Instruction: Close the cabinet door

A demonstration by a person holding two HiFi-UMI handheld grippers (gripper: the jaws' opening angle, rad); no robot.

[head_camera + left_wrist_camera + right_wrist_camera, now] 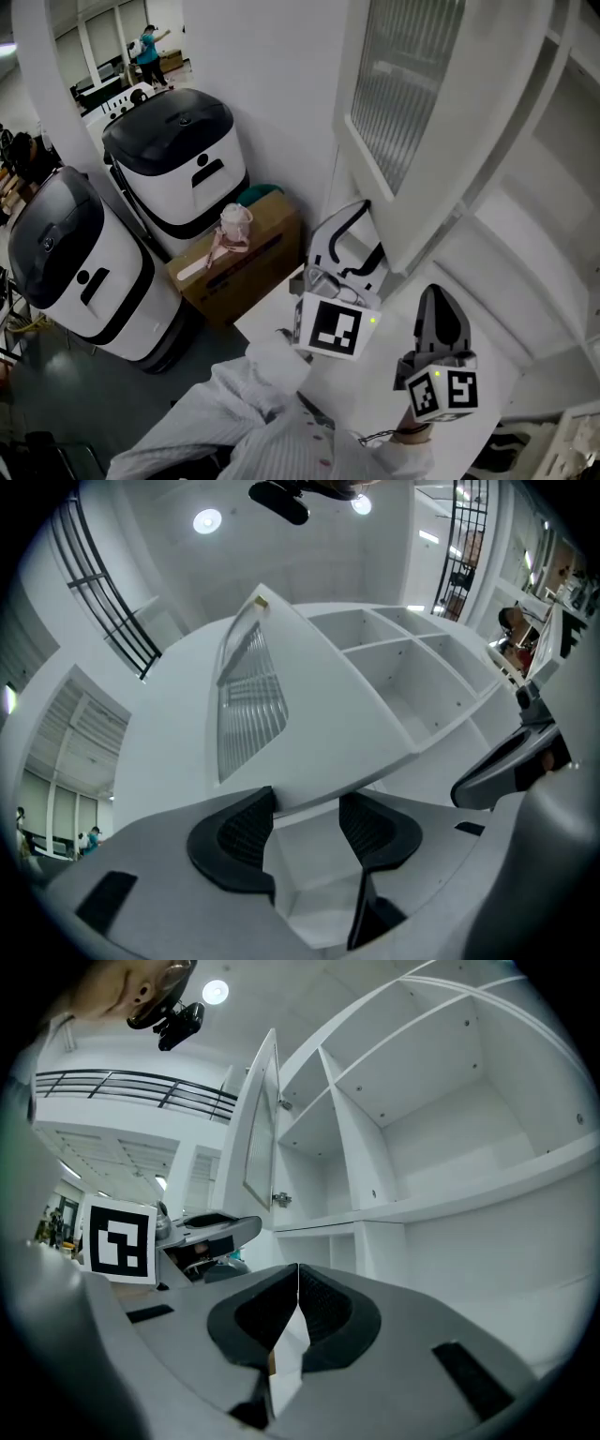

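The left gripper has its black ribbed fingers spread well apart, and the lower edge of the white-framed cabinet door with a ribbed glass panel sits in the gap at their tips; whether either pad presses on that edge cannot be told. In the head view this left gripper is raised to the door's bottom corner, with its marker cube below it. The right gripper has its fingers pressed together pad to pad with nothing between them, and in the head view the right gripper hangs just beside the left one, apart from the door and pointing at the white open-shelved cabinet. The cabinet door is swung out from the cabinet, standing edge-on in the right gripper view, where two small metal hinges join it to the cabinet side. The shelves behind it are bare. The door's top is cut off in the head view, and no handle can be made out. To the left stand two white rounded machines with black lids and a brown cardboard box.
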